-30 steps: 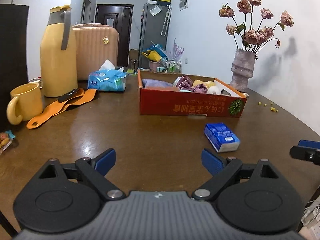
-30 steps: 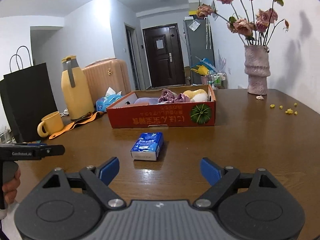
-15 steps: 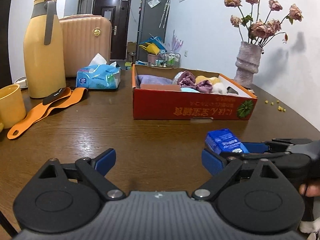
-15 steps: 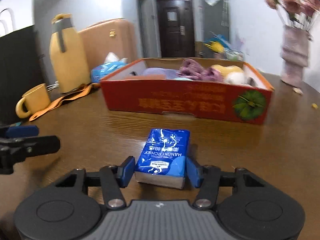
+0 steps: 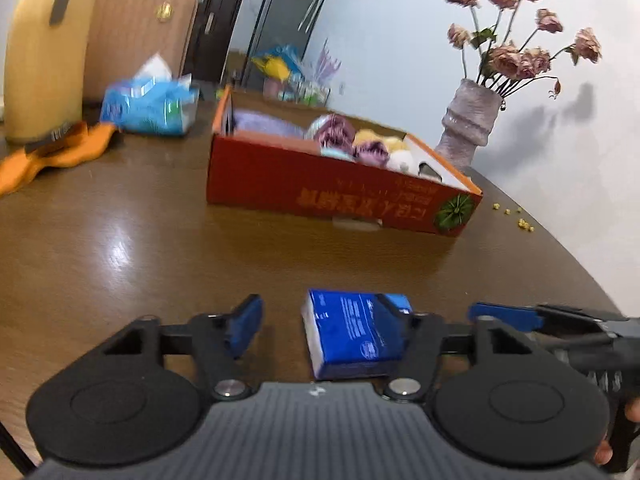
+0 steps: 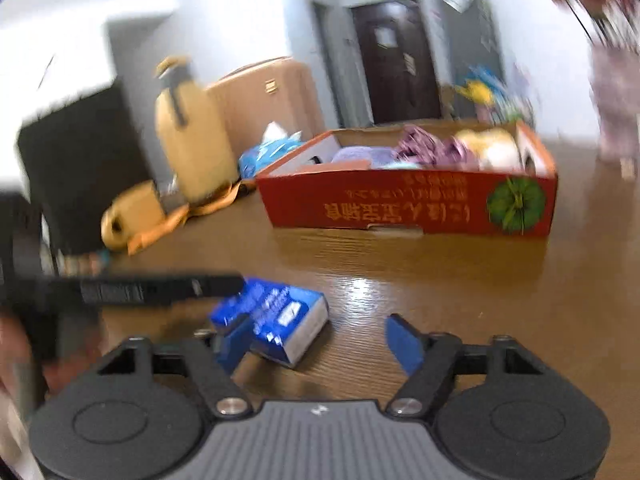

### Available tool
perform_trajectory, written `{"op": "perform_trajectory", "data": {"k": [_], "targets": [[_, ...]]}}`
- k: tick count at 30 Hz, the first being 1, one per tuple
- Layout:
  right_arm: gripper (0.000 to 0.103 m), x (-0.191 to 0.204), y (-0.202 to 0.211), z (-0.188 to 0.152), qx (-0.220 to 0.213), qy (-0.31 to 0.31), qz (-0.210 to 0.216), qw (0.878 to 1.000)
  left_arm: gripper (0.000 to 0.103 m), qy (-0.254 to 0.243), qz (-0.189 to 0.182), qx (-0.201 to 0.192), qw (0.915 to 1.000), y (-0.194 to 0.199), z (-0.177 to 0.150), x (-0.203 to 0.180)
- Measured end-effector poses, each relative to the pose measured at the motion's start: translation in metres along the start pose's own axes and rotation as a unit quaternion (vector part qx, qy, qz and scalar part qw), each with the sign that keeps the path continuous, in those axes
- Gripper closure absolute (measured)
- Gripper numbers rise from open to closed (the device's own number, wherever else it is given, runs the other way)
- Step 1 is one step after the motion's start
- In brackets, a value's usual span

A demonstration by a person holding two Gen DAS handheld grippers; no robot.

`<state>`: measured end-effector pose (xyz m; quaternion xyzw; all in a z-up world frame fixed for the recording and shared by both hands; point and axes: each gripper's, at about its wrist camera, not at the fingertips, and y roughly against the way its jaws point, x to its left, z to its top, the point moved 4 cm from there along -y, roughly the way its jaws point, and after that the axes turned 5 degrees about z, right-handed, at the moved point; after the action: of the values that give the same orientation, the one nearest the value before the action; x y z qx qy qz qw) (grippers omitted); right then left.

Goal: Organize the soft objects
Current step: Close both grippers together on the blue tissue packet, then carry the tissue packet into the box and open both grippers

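A blue tissue pack (image 5: 352, 332) lies on the brown table (image 5: 140, 248), tilted, between my two grippers. My left gripper (image 5: 320, 320) is open; the pack sits against its right finger (image 5: 394, 308). My right gripper (image 6: 316, 340) is open too, and the pack (image 6: 276, 320) rests against its left finger (image 6: 232, 340). The red cardboard box (image 5: 336, 192) with several soft items stands beyond; it also shows in the right wrist view (image 6: 408, 204). Both views are motion-blurred.
A vase of dried roses (image 5: 472, 124) stands right of the box. A blue tissue bag (image 5: 148, 104), yellow jug (image 5: 40, 52), orange straps (image 5: 52, 152) and a suitcase (image 5: 136, 32) are at the back left. A yellow mug (image 6: 128, 212) and black bag (image 6: 76, 160) stand at the left.
My right gripper, shut around the pack half a second ago, has opened and shifted right. My left gripper has moved in toward the pack, which now lies turned between both grippers.
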<state>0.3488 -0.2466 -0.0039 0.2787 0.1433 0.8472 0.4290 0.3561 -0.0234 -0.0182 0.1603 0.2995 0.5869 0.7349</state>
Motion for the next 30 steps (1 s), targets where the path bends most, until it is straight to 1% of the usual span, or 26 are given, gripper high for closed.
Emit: {"op": "perform_trajectory", "data": {"k": [1, 3, 4, 5, 6, 7, 8, 9, 11, 13, 16, 19, 22, 24, 25, 26, 27, 30], "targets": [[0.048, -0.001, -0.003, 0.001, -0.005, -0.022, 0.006, 1.000, 0.061, 0.012, -0.001, 0.012, 0.9999, -0.004, -0.002, 0.002], [0.054, -0.004, -0.011, 0.003, -0.011, -0.047, 0.018, 0.999, 0.075, 0.046, -0.018, 0.024, 0.9985, -0.006, -0.005, 0.006], [0.055, -0.003, -0.017, 0.003, -0.009, -0.058, 0.024, 0.998, 0.079, 0.057, -0.030, 0.029, 0.9975, -0.005, -0.006, 0.006], [0.056, -0.002, -0.024, 0.002, -0.005, -0.067, 0.030, 0.997, 0.080, 0.065, -0.040, 0.034, 0.9965, -0.003, -0.007, 0.007], [0.061, 0.000, -0.029, 0.000, -0.002, -0.074, 0.037, 0.997, 0.082, 0.070, -0.045, 0.040, 0.9958, -0.002, -0.008, 0.007], [0.063, 0.003, -0.032, -0.003, 0.001, -0.078, 0.042, 0.996, 0.082, 0.073, -0.043, 0.043, 0.9954, 0.001, -0.010, 0.008], [0.074, 0.006, -0.033, -0.005, 0.002, -0.076, 0.034, 0.997, 0.082, 0.074, -0.040, 0.045, 0.9954, 0.006, -0.012, 0.008], [0.080, 0.009, -0.031, -0.009, 0.002, -0.072, 0.025, 0.997, 0.082, 0.075, -0.039, 0.049, 0.9952, 0.010, -0.014, 0.008], [0.082, 0.015, -0.020, -0.018, 0.004, -0.076, 0.028, 0.997, 0.082, 0.085, -0.049, 0.066, 0.9930, 0.022, -0.021, 0.007], [0.083, 0.019, -0.005, -0.027, 0.010, -0.077, 0.030, 0.997, 0.083, 0.085, -0.066, 0.080, 0.9910, 0.037, -0.031, 0.002], [0.084, 0.026, 0.023, -0.041, 0.006, -0.088, 0.026, 0.996, 0.081, 0.073, -0.085, 0.090, 0.9897, 0.054, -0.045, -0.007], [0.081, 0.031, 0.039, -0.052, 0.002, -0.088, 0.020, 0.996, 0.080, 0.051, -0.082, 0.086, 0.9917, 0.059, -0.050, -0.015], [0.081, 0.028, 0.043, -0.056, -0.001, -0.091, 0.002, 0.996, 0.080, 0.052, -0.072, 0.079, 0.9929, 0.059, -0.049, -0.014], [0.081, 0.028, 0.046, -0.055, -0.009, -0.091, 0.001, 0.996, 0.077, 0.053, -0.070, 0.074, 0.9934, 0.060, -0.048, -0.013], [0.080, 0.028, 0.047, -0.054, -0.013, -0.091, 0.002, 0.996, 0.075, 0.055, -0.065, 0.073, 0.9937, 0.059, -0.048, -0.012], [0.075, 0.028, 0.045, -0.053, -0.014, -0.094, 0.000, 0.996, 0.073, 0.060, -0.057, 0.074, 0.9938, 0.057, -0.049, -0.010], [0.073, 0.028, 0.043, -0.053, -0.013, -0.096, -0.001, 0.995, 0.073, 0.063, -0.054, 0.076, 0.9937, 0.056, -0.049, -0.008], [0.073, 0.029, 0.036, -0.057, -0.004, -0.102, 0.002, 0.995, 0.073, 0.070, -0.057, 0.080, 0.9928, 0.055, -0.051, -0.007]]}}
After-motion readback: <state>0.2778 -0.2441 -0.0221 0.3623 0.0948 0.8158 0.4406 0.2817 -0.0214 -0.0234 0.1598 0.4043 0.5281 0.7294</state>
